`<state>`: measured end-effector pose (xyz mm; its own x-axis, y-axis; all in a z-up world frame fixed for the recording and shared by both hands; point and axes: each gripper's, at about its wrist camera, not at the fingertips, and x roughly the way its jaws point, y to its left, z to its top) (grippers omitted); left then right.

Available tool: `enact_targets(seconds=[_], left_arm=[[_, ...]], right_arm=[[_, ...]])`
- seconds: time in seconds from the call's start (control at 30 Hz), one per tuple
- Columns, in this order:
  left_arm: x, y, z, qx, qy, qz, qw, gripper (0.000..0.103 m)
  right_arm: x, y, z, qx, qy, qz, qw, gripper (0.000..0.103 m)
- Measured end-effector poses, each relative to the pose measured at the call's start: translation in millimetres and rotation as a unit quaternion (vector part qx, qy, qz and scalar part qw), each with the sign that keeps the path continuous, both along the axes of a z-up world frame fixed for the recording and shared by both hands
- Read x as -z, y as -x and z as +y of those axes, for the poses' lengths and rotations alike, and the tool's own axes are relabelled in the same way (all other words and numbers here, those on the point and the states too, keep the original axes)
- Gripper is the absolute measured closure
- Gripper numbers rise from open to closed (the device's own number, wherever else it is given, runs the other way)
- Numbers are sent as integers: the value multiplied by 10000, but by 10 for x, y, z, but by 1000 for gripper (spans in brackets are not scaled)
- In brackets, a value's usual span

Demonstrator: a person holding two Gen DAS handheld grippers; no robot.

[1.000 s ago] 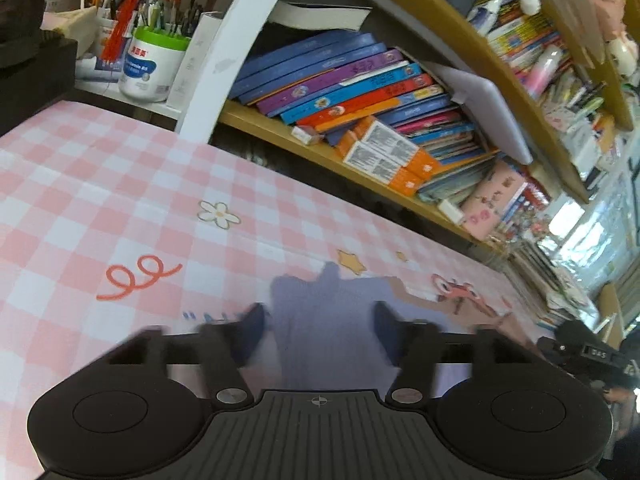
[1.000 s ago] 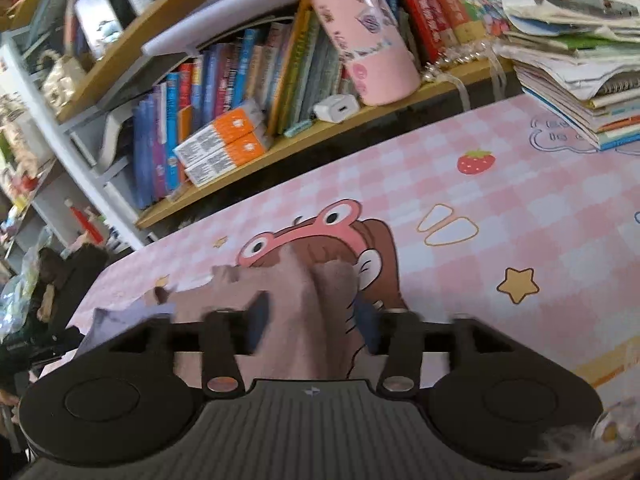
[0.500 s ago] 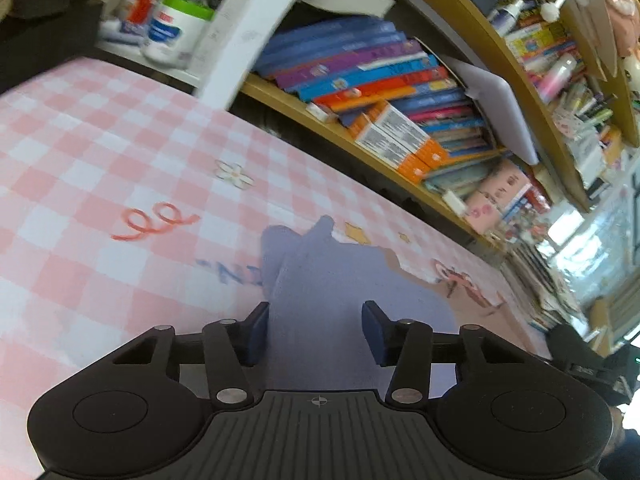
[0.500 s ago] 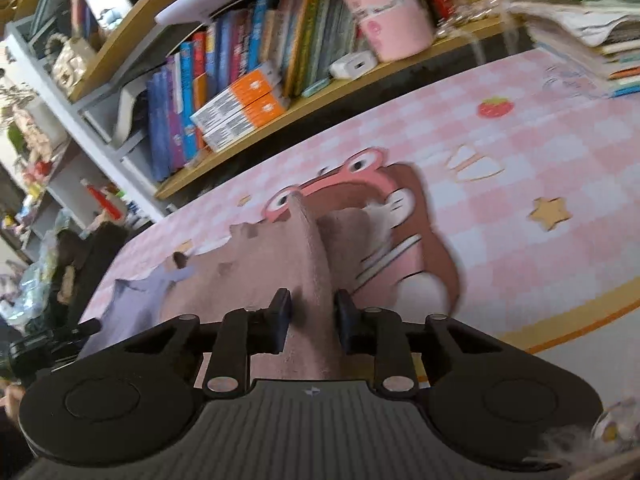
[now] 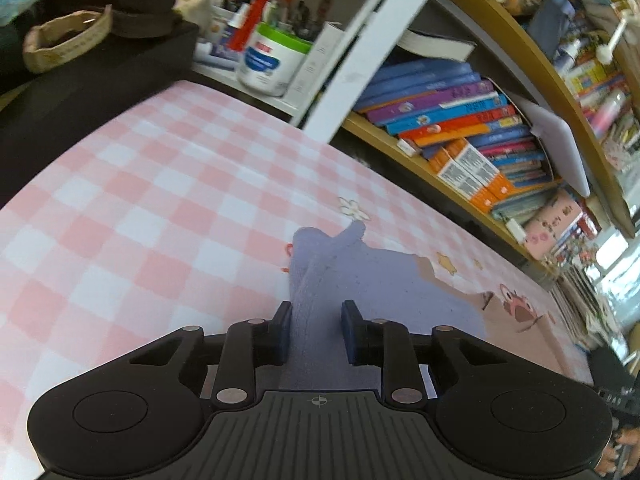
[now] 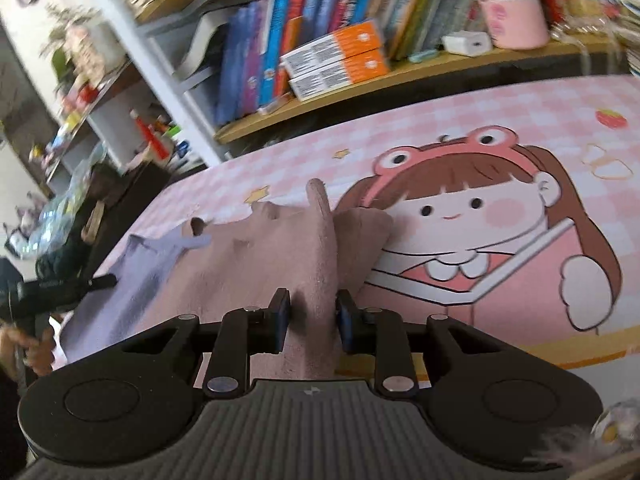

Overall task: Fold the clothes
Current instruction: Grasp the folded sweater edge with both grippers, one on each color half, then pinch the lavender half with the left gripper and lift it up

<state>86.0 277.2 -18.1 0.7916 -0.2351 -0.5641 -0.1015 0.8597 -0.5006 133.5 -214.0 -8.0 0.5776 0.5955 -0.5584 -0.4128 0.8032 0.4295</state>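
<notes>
Pink-and-white checked tablecloth (image 5: 168,200) with cartoon girl print (image 6: 480,216); wooden shelf of coloured books (image 5: 448,120); green-lidded white tub (image 5: 272,60) of pens

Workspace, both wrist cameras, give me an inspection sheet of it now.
Surface: pink checked cloth with a cartoon girl print.
Job's things: one garment, lilac part and pink part, partly bunched, lying on the cloth.
Clutter: nothing seen on the cloth besides the garment.
Grippers: left gripper pinches a lilac fold; right gripper pinches a pink fold.
Cables: nothing seen.
Surroundings: bookshelf behind, pen tub, pink cup, orange boxes.
</notes>
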Motion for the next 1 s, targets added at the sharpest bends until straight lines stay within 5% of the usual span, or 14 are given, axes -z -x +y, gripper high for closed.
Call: enact_targets(seconds=[0.17,0.4,0.67,1.0], left_arm=[[-148,260,26,-444,-148,-149,9988,77],[-401,904,-143,-791,-326,-405,9955,61],[-309,1391,-153,-1076,690,-210,9916,59],[82,1346,-284,-1587,1943,327,9675,60]], right_arm=[[21,42,-40,15,-7,-91,10000,66],[-107,383,-5,-333,502,-871,9944,59],[-218,562,78,-1066,1142,-1827,9707,45],[-183,481,150,-2087,1678,-2467,9313,44]])
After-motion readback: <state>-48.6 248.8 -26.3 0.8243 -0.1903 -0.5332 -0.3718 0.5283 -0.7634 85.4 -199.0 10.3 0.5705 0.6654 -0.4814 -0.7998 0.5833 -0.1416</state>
